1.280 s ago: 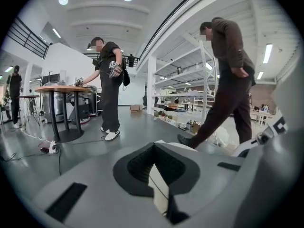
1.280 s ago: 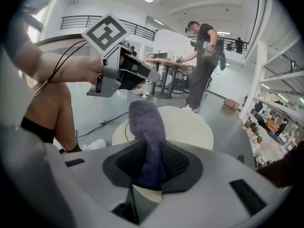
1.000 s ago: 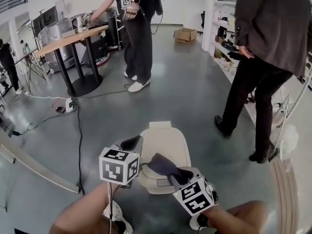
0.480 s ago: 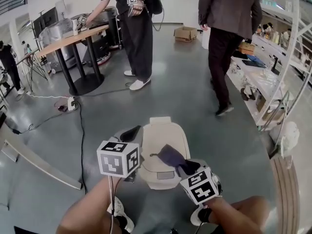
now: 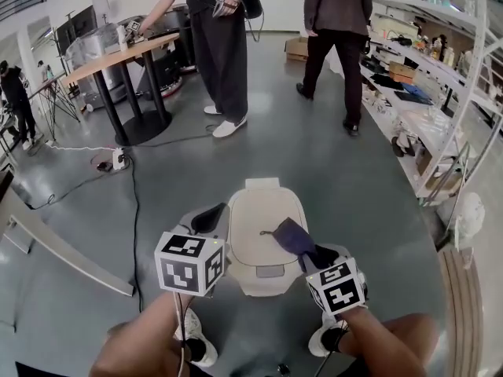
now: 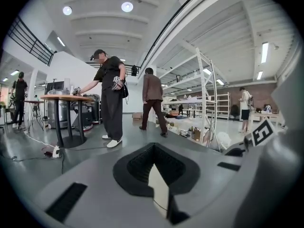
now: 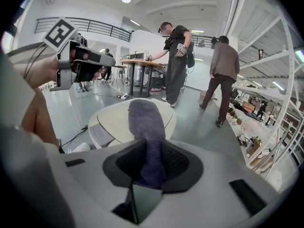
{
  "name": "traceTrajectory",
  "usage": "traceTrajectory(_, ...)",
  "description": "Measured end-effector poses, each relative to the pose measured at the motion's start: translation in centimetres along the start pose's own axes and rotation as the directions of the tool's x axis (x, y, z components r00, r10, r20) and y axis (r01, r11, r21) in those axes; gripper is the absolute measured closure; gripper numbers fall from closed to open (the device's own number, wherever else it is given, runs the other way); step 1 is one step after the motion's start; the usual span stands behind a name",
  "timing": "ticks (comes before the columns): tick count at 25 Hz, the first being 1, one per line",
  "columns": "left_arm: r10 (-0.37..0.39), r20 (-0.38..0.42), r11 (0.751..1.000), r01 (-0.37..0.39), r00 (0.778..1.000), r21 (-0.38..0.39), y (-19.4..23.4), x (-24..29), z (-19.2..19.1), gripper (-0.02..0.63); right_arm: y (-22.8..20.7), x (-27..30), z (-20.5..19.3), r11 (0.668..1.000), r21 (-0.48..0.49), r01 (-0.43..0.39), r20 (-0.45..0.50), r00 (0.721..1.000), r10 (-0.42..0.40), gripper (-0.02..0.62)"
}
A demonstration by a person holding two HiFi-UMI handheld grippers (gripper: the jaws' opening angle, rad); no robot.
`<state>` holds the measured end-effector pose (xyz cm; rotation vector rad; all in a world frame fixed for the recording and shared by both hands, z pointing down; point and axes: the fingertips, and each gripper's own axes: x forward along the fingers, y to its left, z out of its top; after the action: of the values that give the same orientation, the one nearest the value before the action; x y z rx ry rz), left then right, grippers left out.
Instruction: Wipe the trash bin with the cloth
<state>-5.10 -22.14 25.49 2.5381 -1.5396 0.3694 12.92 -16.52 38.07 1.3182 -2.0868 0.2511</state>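
Beige trash bin [image 5: 253, 220] on the floor, near centre, lid down. Right claw [image 5: 313, 255] pinches a purple-grey cloth [image 5: 291, 234] — free end over the right side of the lid. Left claw [image 5: 207, 217] pressed together, nothing in it — at the bin's left edge; a person [image 5: 220, 45] stands at a far desk [image 5: 118, 57].

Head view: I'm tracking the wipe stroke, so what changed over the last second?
The right gripper, shut on the cloth, moved it over the trash bin lid, rightward and away from the person holding it. The bystander in the dark jacket walked off toward the back of the room. The left gripper kept its place at the bin's left edge, and the cloth stayed clamped.
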Motion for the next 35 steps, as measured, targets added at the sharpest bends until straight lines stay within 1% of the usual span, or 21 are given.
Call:
traceTrajectory(3,0.002,0.007,1.000,-0.002,1.000,-0.009,-0.6,-1.0,-0.3,0.607,0.7,-1.0,0.9,1.000,0.024,-0.007,0.061,0.998,0.005,0.497)
traceTrajectory(6,0.001,0.011,1.000,-0.001,1.000,-0.014,-1.0,-2.3,-1.0,0.607,2.5,-2.2,2.5,1.000,0.004,-0.023,0.126,0.992,0.023,0.497)
traceTrajectory(9,0.019,0.013,1.000,-0.019,1.000,0.004,-0.9,-3.7,-1.9,0.607,5.0,-3.0,4.3,0.997,-0.009,-0.070,0.182,0.981,0.071,0.497)
traceTrajectory(11,0.040,0.020,0.999,-0.040,0.999,0.005,-0.4,-4.7,-2.3,0.607,6.9,-3.0,5.3,0.994,-0.017,-0.111,0.198,0.974,0.112,0.497)
traceTrajectory(13,0.061,0.027,0.998,-0.061,0.998,-0.013,0.3,-5.8,-2.9,0.607,8.9,-2.6,5.8,0.990,-0.033,-0.140,0.190,0.971,0.144,0.497)
traceTrajectory(17,0.104,0.026,0.993,-0.102,0.994,-0.054,1.5,-7.8,-5.6,0.607,12.6,-1.4,5.2,0.985,-0.073,-0.156,0.151,0.975,0.165,0.497)
traceTrajectory(21,0.141,0.009,0.990,-0.141,0.990,-0.026,2.8,-9.6,-8.0,0.607,16.0,-1.2,4.9,0.976,-0.117,-0.182,0.142,0.970,0.198,0.497)
traceTrajectory(23,0.150,0.004,0.988,-0.149,0.989,-0.033,3.5,-10.4,-8.7,0.607,17.5,-1.2,4.7,0.971,-0.124,-0.206,0.137,0.965,0.222,0.497)
traceTrajectory(26,0.146,-0.003,0.986,-0.146,0.989,-0.076,3.8,-11.0,-9.4,0.607,19.2,-0.8,4.1,0.966,-0.122,-0.230,0.116,0.963,0.244,0.497)
traceTrajectory(30,0.122,-0.023,0.987,-0.124,0.992,-0.106,3.0,-11.0,-10.1,0.607,19.9,-0.1,2.8,0.971,-0.110,-0.211,0.085,0.972,0.221,0.497)
traceTrajectory(35,0.099,-0.044,0.992,-0.102,0.994,-0.077,1.8,-11.2,-11.5,0.607,19.4,0.3,1.5,0.982,-0.106,-0.157,0.072,0.984,0.165,0.497)
